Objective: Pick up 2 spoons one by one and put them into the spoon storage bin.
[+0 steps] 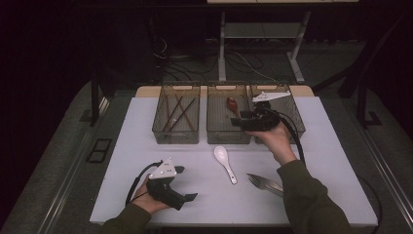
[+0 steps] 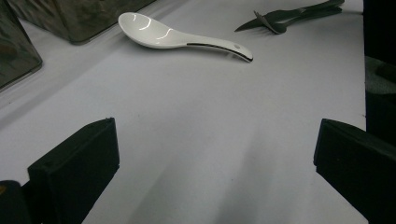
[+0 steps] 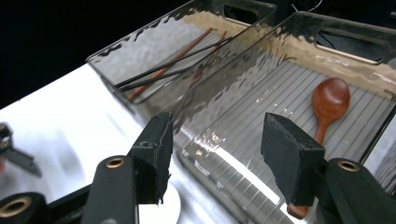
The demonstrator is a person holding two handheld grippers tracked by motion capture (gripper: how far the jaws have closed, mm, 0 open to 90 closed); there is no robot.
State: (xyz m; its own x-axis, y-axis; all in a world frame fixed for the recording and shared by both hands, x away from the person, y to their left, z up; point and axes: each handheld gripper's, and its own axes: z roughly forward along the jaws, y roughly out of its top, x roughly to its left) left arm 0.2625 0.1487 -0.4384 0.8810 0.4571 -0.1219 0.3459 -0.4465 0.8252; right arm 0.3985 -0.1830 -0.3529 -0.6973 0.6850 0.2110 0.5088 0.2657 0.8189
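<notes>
Bench: white rectangular bench (image 1: 146, 161); three clear ribbed plastic bins stand in a row along its far edge.
Middle bin: clear ribbed plastic middle bin (image 3: 299, 93) holds a brown wooden spoon (image 3: 329, 105), lying flat on the bin floor, bowl toward the far handle cut-out.
Left bin: clear plastic left bin (image 1: 176, 119) holds dark and reddish chopsticks (image 3: 173, 70), crossed.
Right gripper: right gripper (image 1: 246, 120) held over the near right corner of the middle bin; jaws apart, nothing between them.
Left gripper: left gripper (image 1: 185, 183) low at the bench's near left; jaws wide apart, empty.
White spoon: white ceramic soup spoon (image 1: 225, 163) on the bench, near the middle bin.
Forks: grey metal forks (image 1: 265, 184) just right of the white spoon.
</notes>
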